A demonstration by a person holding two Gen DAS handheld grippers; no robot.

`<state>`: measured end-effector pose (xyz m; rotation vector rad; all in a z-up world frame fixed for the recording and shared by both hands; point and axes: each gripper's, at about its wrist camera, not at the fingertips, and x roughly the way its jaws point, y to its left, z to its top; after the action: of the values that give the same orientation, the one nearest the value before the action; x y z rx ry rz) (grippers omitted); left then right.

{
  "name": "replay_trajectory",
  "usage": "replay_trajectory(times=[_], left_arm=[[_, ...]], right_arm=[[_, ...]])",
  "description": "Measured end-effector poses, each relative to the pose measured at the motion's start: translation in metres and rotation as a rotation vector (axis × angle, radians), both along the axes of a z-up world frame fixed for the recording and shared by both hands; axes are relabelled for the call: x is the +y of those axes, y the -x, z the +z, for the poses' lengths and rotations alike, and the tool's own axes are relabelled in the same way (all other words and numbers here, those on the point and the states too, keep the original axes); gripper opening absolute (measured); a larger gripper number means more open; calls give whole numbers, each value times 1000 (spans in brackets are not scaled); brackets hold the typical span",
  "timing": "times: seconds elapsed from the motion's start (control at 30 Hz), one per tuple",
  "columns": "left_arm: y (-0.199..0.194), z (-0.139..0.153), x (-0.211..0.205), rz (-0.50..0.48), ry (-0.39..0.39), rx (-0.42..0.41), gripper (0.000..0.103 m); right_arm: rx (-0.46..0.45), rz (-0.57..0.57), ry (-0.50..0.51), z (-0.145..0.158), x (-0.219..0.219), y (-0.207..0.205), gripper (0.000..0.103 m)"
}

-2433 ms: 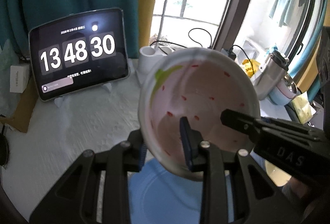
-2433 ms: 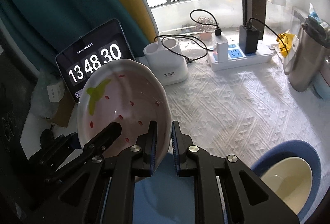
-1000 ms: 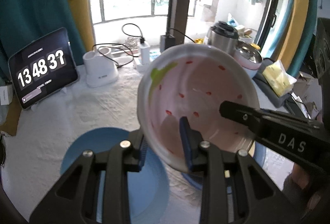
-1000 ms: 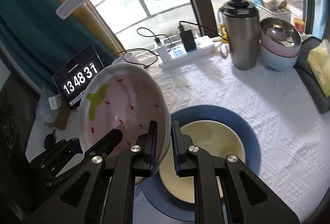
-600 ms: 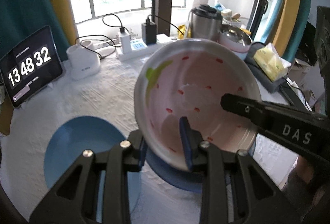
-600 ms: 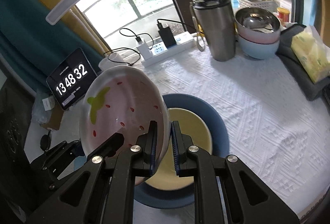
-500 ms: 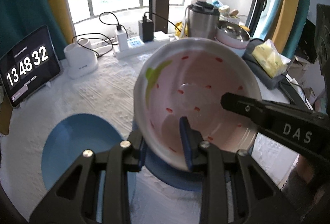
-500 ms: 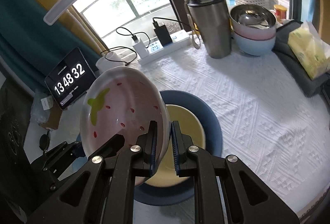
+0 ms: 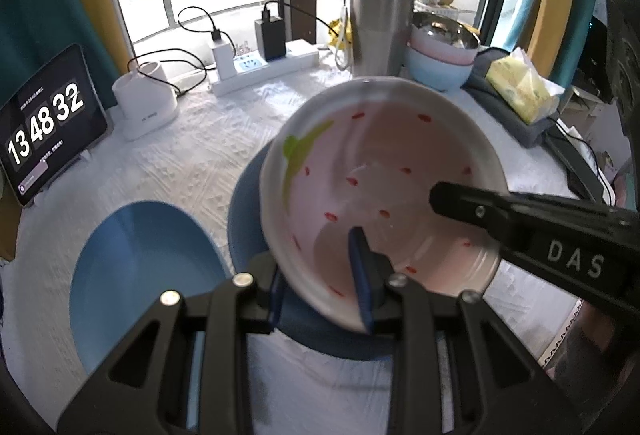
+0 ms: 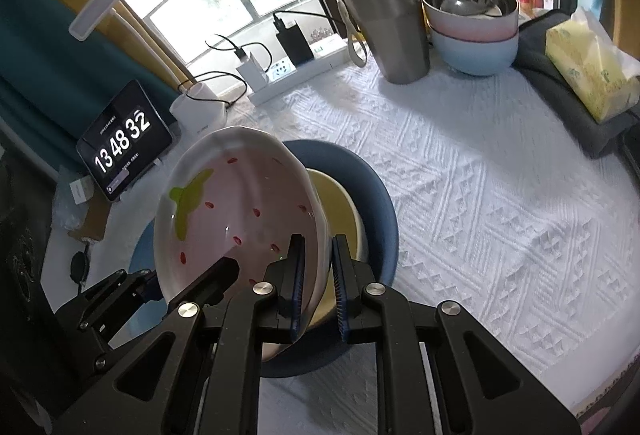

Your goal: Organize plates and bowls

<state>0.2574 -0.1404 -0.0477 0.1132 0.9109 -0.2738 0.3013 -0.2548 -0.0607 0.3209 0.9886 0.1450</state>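
Two tongs grip glossy pink strawberry bowl (image 9: 380,171) rim, tilted.

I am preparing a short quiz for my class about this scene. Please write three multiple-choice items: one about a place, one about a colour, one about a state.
1. Where is the yellow bowl?
A. on the dark blue plate
B. beside the steel tumbler
C. on the tablet

2. What colour is the leaf mark inside the strawberry bowl?
A. blue
B. green
C. black

3. How is the strawberry bowl held?
A. lying flat on the cloth
B. by one gripper only
C. tilted, its rim clamped by both the left gripper and the right gripper

Answers: 1 A, the bowl sits inside the plate's rim. 2 B, the mark is lime green. 3 C, each wrist view shows the rim between the pads.
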Motion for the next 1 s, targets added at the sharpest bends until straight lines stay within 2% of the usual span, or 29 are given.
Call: replay_trajectory(times=[0.47, 0.77, 0.8, 1.0], left_arm=[[-5, -6, 6, 4, 13, 24, 31], [-6, 2, 14, 16, 25, 1, 32], [-5, 2, 15, 16, 26, 0, 32], [-4, 6, 19, 17, 38, -9, 32]], right_arm=[[54, -6, -27, -8, -2, -4, 17], [15, -26, 33, 3, 0, -2, 19], [16, -31, 45, 3, 0, -2, 23], [2, -31, 35, 7, -4, 1, 23]])
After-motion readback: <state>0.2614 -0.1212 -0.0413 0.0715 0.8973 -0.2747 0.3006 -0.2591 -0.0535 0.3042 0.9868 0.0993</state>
